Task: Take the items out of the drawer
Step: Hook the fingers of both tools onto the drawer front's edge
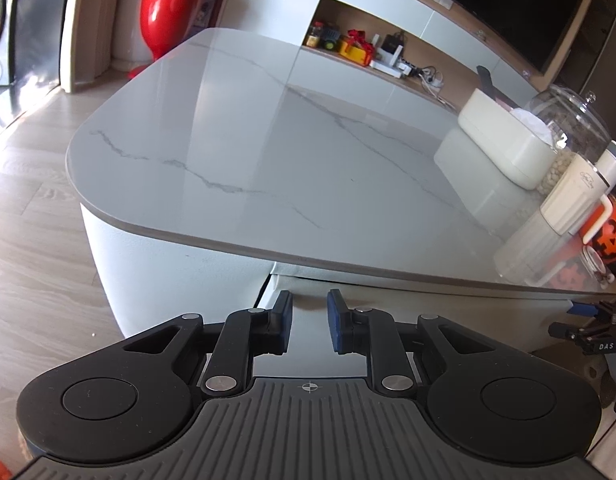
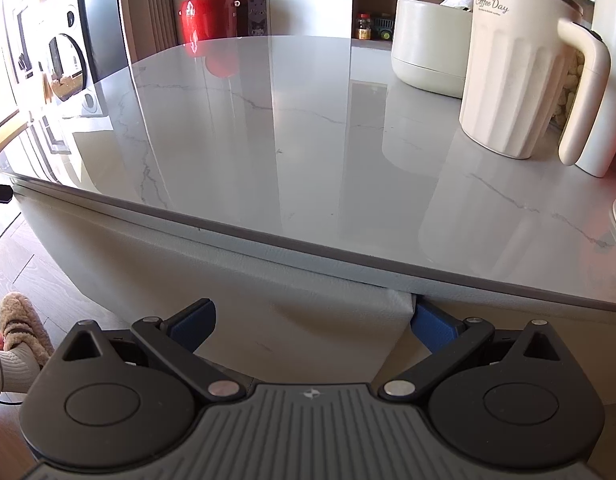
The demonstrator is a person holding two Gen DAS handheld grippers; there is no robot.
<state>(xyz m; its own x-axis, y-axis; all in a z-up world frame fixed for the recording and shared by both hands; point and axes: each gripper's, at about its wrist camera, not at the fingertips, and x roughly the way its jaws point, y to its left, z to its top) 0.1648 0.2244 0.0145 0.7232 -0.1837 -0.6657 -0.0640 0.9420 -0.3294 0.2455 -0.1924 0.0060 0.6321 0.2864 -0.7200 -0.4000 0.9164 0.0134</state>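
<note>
Both hand-held grippers sit low at the front of the white drawer [image 2: 327, 320] under the table [image 1: 268, 140] edge. Left hand-held gripper [image 1: 309, 322] has its blue pads parted by a narrow gap, holding nothing. Right hand-held gripper [image 2: 311, 322] is spread wide, its right pad at the drawer front's corner. On the glossy marble-look top stand a cream mug [image 2: 519, 68], a cream box [image 1: 503, 140] and a glass jar [image 1: 567, 124]. Beyond, a red vase [image 1: 172, 8] stands on the wood floor [image 1: 28, 200].
</note>
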